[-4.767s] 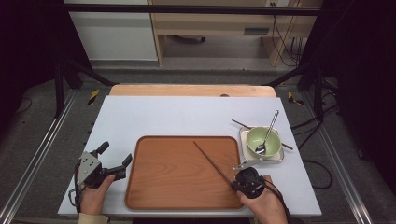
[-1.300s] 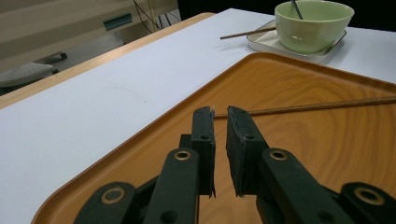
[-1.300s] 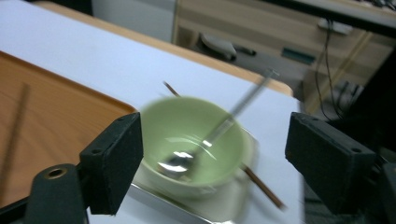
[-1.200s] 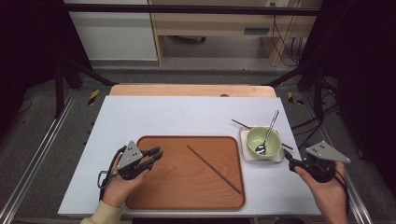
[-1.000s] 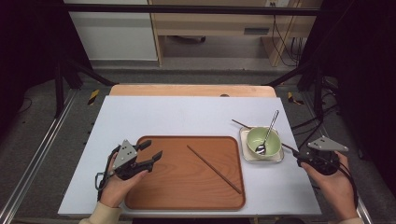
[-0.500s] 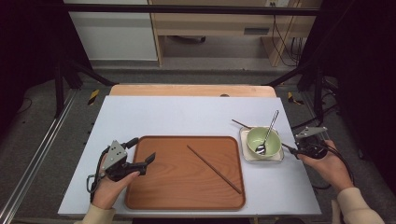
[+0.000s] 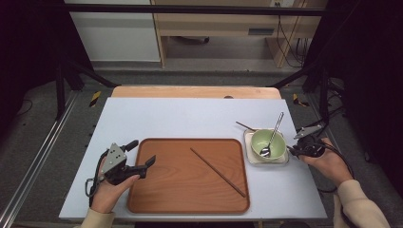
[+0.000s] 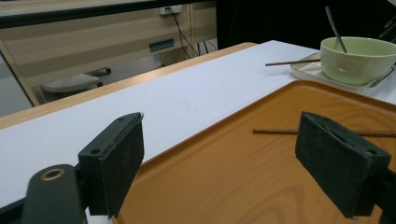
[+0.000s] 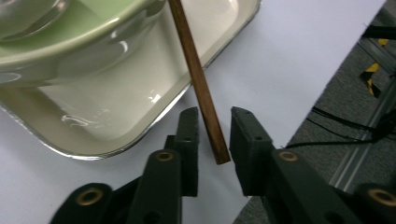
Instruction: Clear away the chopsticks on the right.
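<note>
Right gripper [image 9: 212, 135] closing around the end of a chopstick [image 9: 196, 79] beside the green bowl [image 7: 267, 142].

In the right gripper view the chopstick's tip stands between the two black jaws, which have just been closing, with a gap visible on each side and the pads not yet pressing on it; the stick slants up across the white tray [image 9: 140, 98] under the bowl, at the table's right edge; a spoon [image 7: 272, 135] leans in the bowl; the left gripper [image 7: 138, 156] has just been opening, its jaws wide apart and empty over the left rim of the wooden tray [image 7: 190, 199]; a second chopstick [image 7: 218, 172] lies diagonally on that tray.
</note>
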`<state>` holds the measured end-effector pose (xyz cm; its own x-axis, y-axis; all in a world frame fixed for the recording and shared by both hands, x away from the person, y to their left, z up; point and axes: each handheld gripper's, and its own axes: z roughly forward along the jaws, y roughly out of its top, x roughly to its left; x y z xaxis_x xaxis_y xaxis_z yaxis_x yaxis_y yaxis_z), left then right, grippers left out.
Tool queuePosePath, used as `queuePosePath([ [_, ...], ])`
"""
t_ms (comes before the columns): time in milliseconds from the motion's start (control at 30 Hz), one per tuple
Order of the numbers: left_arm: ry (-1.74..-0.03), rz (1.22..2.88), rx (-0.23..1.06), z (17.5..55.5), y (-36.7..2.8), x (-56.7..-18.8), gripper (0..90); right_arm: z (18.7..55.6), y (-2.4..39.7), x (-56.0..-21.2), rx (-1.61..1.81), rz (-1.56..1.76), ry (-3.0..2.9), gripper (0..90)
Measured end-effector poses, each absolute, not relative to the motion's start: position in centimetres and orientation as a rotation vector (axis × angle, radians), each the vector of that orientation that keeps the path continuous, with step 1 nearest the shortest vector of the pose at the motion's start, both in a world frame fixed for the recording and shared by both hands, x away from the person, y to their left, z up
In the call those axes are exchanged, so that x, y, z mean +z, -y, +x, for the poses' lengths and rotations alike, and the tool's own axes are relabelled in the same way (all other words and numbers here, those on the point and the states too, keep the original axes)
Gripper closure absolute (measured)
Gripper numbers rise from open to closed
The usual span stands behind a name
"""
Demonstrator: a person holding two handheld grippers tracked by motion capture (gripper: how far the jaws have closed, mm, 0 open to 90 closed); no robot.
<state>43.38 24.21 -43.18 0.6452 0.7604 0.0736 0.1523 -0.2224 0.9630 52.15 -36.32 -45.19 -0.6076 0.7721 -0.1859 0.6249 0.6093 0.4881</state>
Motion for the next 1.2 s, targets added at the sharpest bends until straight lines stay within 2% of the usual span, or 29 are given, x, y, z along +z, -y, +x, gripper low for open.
queuePosePath([
  [100, -0.744, 1.734, 0.674, 43.4, -24.2, -43.2, 15.2, 51.9, 36.2, -45.1, 0.540, 1.096, -2.493, 83.8],
  [333, -0.751, 1.724, 0.684, 43.4, -24.5, -43.1, 15.2, 51.2, 36.8, -44.1, 0.616, 1.126, -2.399, 84.6],
  [767, -0.770, 1.687, 0.703, 43.2, -25.1, -43.1, 11.9, 49.5, 36.3, -36.6, 0.684, 1.331, -1.959, 84.6],
  [1000, -0.782, 1.683, 0.704, 43.3, -25.0, -43.2, 6.4, 46.7, 31.6, -32.5, 0.841, 1.243, -1.974, 84.6],
  [1200, -0.792, 1.672, 0.714, 43.2, -25.2, -43.3, 4.7, 44.4, 25.2, -32.8, 0.907, 1.142, -2.173, 84.6],
])
